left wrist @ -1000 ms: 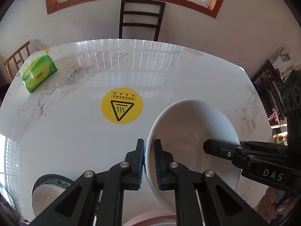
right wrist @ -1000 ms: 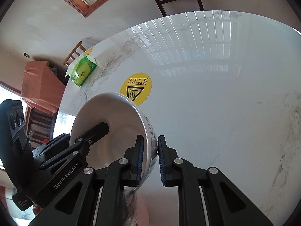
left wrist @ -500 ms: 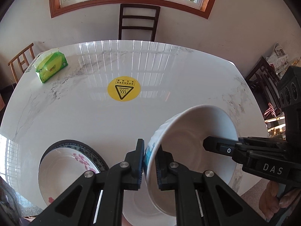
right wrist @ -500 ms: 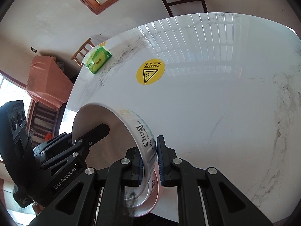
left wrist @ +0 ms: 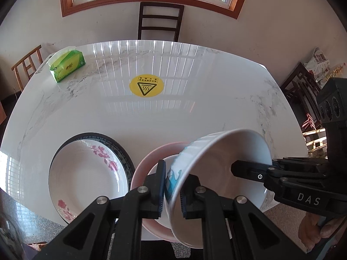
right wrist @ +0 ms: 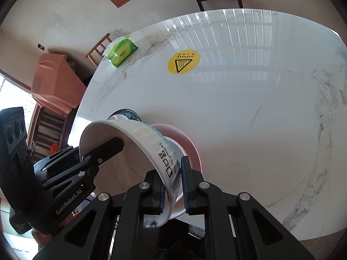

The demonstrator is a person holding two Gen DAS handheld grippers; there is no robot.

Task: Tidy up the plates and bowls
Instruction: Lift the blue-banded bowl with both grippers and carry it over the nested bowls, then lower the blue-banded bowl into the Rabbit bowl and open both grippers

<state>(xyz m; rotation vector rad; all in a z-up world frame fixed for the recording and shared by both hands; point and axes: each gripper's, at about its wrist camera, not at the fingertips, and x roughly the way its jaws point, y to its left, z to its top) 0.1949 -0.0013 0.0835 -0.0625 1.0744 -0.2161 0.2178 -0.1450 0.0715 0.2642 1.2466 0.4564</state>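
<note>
A white ribbed bowl (left wrist: 219,160) with blue print hangs tilted over the near edge of the table. My left gripper (left wrist: 173,187) is shut on its rim on one side, and my right gripper (right wrist: 172,183) is shut on the rim (right wrist: 171,173) opposite. Below the bowl lies a pink plate (left wrist: 144,162) with a smaller white dish (left wrist: 161,162) in it. To its left a white plate with pink flowers (left wrist: 86,173) rests on a dark-rimmed plate (left wrist: 124,153). In the right wrist view the bowl (right wrist: 138,136) hides most of these plates.
The white marble table (left wrist: 195,119) carries a yellow heat-warning sticker (left wrist: 146,86) in the middle and a green tissue pack (left wrist: 67,66) at the far left corner. Wooden chairs (left wrist: 160,21) stand behind and beside it. A hand (left wrist: 318,231) holds the right gripper.
Both grippers have carried the bowl back toward the near table edge and slightly up. The stacked plates have come into view beneath it. Both grips are unchanged.
</note>
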